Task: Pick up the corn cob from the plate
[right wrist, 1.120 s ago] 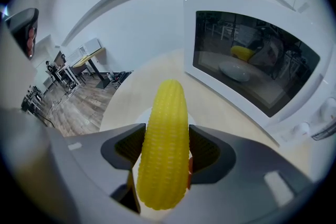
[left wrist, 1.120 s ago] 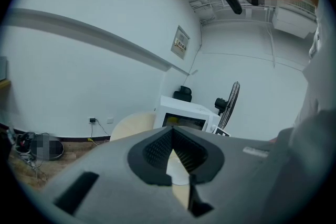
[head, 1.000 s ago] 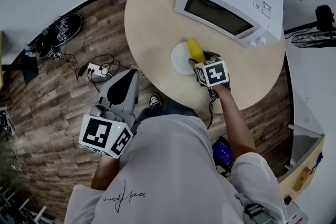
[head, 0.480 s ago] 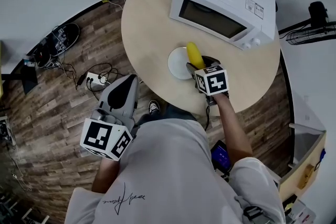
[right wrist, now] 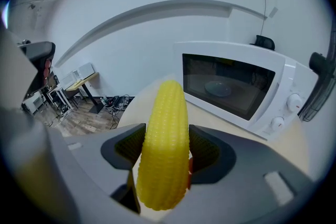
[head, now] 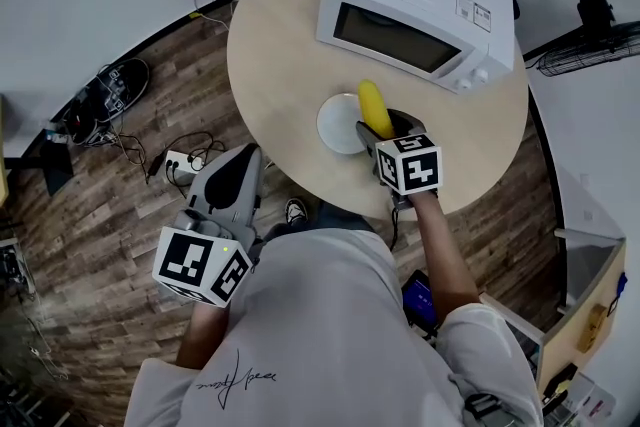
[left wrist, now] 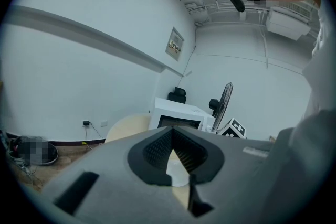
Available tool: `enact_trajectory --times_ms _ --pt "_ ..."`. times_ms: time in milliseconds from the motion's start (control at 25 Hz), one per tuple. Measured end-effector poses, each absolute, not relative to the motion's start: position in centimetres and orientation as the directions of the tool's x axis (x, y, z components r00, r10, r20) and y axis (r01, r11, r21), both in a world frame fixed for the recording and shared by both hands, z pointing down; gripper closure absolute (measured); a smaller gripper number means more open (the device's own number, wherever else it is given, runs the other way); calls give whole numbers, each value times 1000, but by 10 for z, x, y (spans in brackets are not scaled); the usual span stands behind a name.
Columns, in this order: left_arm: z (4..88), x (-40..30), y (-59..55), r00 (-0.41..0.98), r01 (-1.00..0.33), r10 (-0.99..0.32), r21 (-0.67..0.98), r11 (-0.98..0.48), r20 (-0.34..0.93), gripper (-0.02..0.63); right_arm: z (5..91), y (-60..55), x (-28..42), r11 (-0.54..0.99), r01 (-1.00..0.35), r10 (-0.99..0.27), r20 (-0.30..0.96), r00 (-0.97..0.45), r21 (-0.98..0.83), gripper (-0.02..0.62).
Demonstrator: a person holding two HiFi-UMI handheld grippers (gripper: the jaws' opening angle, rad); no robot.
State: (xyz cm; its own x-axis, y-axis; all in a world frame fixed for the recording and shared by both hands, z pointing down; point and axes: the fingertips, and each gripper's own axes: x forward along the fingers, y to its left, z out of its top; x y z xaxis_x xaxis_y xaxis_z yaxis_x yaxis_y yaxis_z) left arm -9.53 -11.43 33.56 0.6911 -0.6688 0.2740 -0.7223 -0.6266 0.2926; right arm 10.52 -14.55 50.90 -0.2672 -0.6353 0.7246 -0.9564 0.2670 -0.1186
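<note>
We find the right gripper [head: 385, 130] fingers clamped on the corn [head: 373, 107] at frame centre, over the plate's [head: 335, 125] right rim. The plate sits near the counter's [head: 270, 35] lower edge, with the microwave [head: 410, 0] just above. The left gripper [head: 232, 177], lower left, is off the counter, its fingers together and empty.

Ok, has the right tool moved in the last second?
Yes, slightly: the right tool has drawn back from the white plate toward the table's near edge, with the corn cob clamped.

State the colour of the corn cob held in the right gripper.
Yellow all over, with rows of kernels. The corn cob shows best in the right gripper view.
</note>
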Motion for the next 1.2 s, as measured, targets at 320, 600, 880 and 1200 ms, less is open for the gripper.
enact_trajectory --times_ms 320,600,880,1200 --pt "332 -88 -112 723 -691 -640 295 -660 259 604 481 -135 109 230 -965 -693 675 -254 -127 323" --pt "332 -86 -110 736 -676 -628 301 -672 251 604 460 -125 112 197 -970 -737 631 -241 -140 322" --pt "332 -89 -109 736 -676 -628 301 -672 251 604 436 -119 111 180 -971 -791 563 -238 -159 324" --pt "331 -92 -109 735 -678 -632 301 -671 247 604 407 -115 105 181 -969 -843 482 -240 -168 324"
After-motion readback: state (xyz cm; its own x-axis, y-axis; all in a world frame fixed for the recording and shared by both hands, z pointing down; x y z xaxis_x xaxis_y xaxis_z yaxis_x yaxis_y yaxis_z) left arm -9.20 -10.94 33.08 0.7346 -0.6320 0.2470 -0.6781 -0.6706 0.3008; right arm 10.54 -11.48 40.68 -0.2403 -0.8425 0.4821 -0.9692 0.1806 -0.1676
